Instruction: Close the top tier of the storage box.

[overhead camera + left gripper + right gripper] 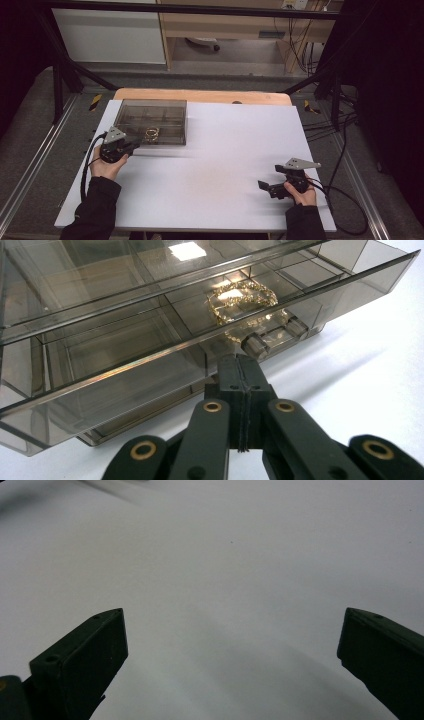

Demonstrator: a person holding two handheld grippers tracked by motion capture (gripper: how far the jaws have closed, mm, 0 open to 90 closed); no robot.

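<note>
1. The box (151, 121), of smoky clear plastic with inner compartments, stood on the far left part of the white table (220, 165), its near long side facing the person.
2. A drawer (150, 365) of the box stood pulled partly out toward the left gripper, as the left gripper view showed; a small faceted knob (256, 345) sat on its front.
3. A gold chain (242, 300) lay coiled in one compartment, seen through the clear top; in the high view it appeared near the box's front middle (152, 133).
4. The left gripper (131, 146) was held at the box's near left corner, its tips at the front edge of the box.
5. In the left gripper view the jaws of the left gripper (243, 365) were pressed together with no gap; their tips lay just below the knob, and whether they touched it cannot be told.
6. The right gripper (263, 185) rested low over the near right part of the table, well apart from the box, pointing left.
7. In the right gripper view the jaws of the right gripper (230, 645) stood wide apart, with bare white table between them.
8. Dark sleeves (97, 205) covered both forearms, and a black cable (345, 210) trailed from the right gripper off the table's right edge.
</note>
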